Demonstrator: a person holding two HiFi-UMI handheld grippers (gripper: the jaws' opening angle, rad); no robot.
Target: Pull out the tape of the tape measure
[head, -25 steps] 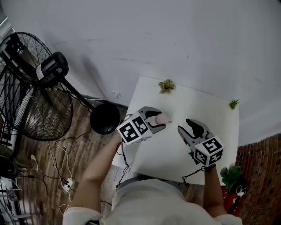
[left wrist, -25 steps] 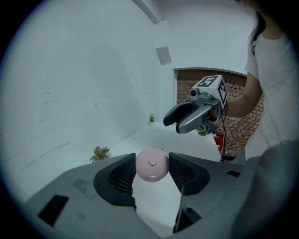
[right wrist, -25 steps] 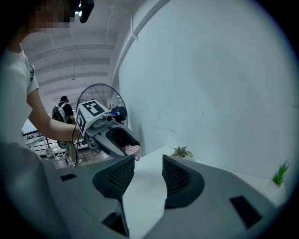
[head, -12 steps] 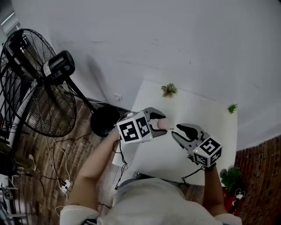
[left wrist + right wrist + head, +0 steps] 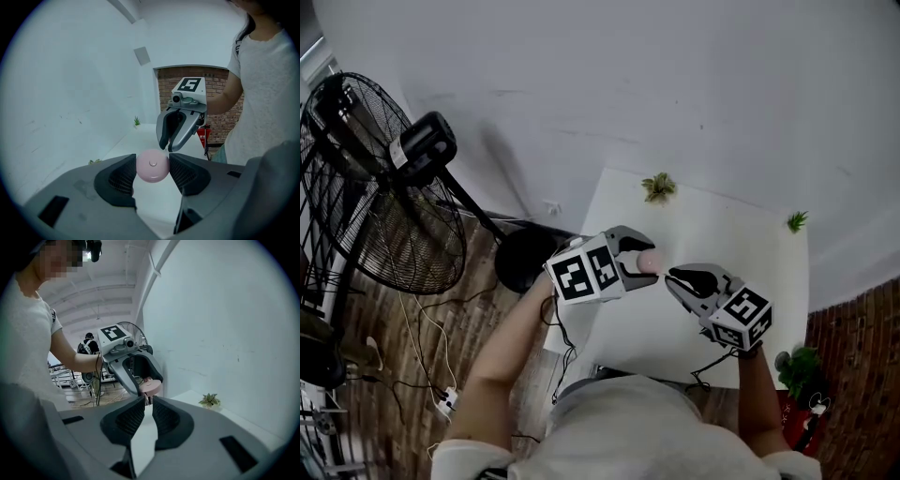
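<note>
Left gripper (image 5: 645,263): jaws are pinching the tape measure (image 5: 650,262) by its two flat-sided edges; in the left gripper view the pink round case (image 5: 152,167) is sitting squarely between the pads of the left gripper (image 5: 152,169).
Right gripper (image 5: 673,277): jaws are drawn almost together, leaving only a thin slit, and their tips are closing on the pull tab (image 5: 149,397) at the case's edge.
Tape measure location: it is being held in the air above the left part of the white counter (image 5: 722,234), with the two grippers meeting tip to tip.
Right gripper view: the case (image 5: 151,386) is showing just beyond the tips of the right gripper (image 5: 147,401).
Counter contents: two small plants (image 5: 657,187) (image 5: 796,221) are standing along the far edge.
Surroundings: a floor fan (image 5: 375,187) is standing to the left.
</note>
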